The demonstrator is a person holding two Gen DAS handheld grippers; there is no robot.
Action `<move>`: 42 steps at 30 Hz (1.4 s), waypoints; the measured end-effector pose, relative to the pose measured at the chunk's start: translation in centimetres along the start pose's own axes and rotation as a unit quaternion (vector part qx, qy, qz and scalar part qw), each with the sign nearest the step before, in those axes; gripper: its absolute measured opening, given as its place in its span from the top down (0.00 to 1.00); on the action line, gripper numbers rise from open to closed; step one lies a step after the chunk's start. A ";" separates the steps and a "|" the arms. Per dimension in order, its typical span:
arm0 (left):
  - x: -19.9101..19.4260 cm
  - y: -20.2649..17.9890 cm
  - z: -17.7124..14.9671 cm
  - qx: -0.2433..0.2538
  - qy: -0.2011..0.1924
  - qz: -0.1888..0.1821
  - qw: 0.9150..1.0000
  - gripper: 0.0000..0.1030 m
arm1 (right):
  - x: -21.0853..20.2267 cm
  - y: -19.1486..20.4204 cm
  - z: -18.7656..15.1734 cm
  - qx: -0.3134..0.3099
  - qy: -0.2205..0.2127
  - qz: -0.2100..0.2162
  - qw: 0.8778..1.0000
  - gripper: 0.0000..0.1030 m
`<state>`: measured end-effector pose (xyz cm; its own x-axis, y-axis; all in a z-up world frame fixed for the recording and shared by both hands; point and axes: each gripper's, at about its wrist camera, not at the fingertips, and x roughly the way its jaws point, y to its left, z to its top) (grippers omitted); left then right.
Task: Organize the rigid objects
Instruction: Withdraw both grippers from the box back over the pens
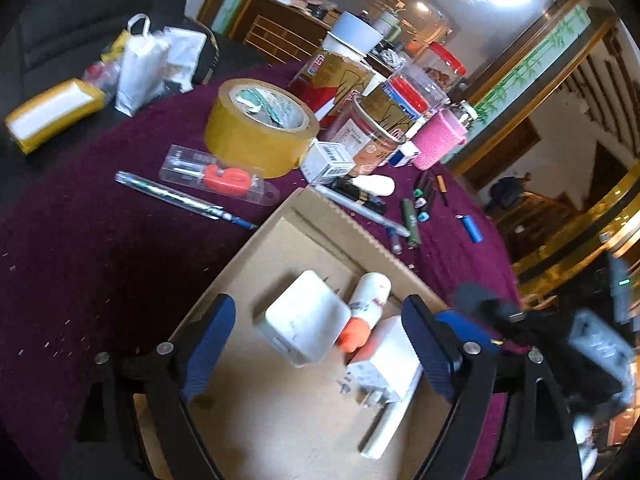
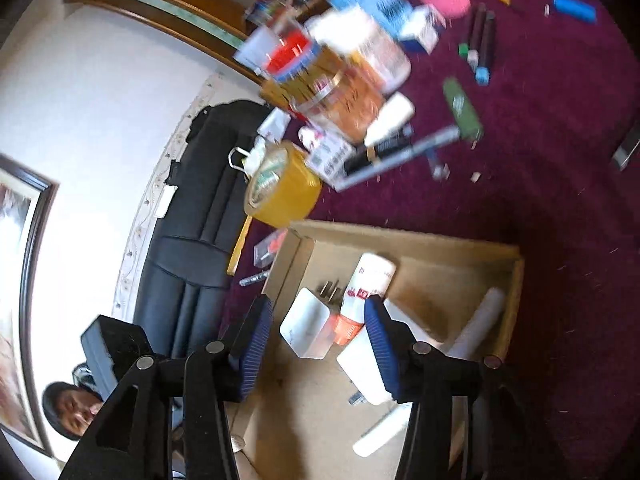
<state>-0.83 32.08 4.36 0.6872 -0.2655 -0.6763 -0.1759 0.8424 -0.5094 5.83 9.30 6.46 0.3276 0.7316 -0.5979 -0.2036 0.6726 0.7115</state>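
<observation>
A shallow cardboard box [image 1: 280, 420] [image 2: 440, 248] lies on the purple tablecloth. In it lie a white plug charger [image 1: 306, 318] [image 2: 306, 328], a white bottle with an orange cap [image 1: 366, 306] [image 2: 366, 286], a second white charger [image 1: 386, 360] [image 2: 360, 364] and a white stick [image 1: 384, 428] [image 2: 480, 320]. My left gripper [image 1: 318, 324] hangs open and empty over the chargers. My right gripper [image 2: 318, 324] is open and empty over the same box, and it shows at the right of the left wrist view [image 1: 520, 316].
Beyond the box lie a yellow tape roll [image 1: 260, 128] [image 2: 284, 188], a packaged orange tool [image 1: 220, 176], pens [image 1: 184, 200], a small white box [image 1: 328, 160], batteries and markers [image 1: 416, 216], a blue lighter [image 1: 472, 228], jars [image 1: 376, 136] and a pink cup [image 1: 438, 140].
</observation>
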 end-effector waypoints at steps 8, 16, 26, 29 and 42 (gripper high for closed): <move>-0.8 -0.8 -2.3 0.014 -0.004 0.040 0.999 0.13 | -5.8 -2.1 -1.6 -0.024 -0.041 -0.023 0.999 0.45; -2.9 -1.0 -3.0 -0.017 -0.032 0.004 0.999 0.10 | -12.2 -6.3 -4.3 -0.035 -0.079 -0.081 0.993 0.45; -3.6 -8.3 -7.6 0.153 0.030 0.070 0.985 0.10 | -20.0 -10.9 -6.9 -0.044 -0.148 -0.155 0.976 0.38; -3.2 -9.0 -7.7 0.188 0.029 0.115 0.975 0.25 | -21.3 -11.9 -7.6 -0.044 -0.158 -0.163 0.973 0.38; 2.1 -11.4 -5.6 0.159 0.061 0.098 0.980 0.32 | -24.8 -13.7 -9.5 -0.031 -0.186 -0.180 0.966 0.38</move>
<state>-1.27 19.27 5.77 0.5692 -0.1226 -0.8130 -0.0527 0.9813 -0.1849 -8.24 -16.96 8.01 0.6932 0.3667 -0.6205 -0.0656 0.8894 0.4524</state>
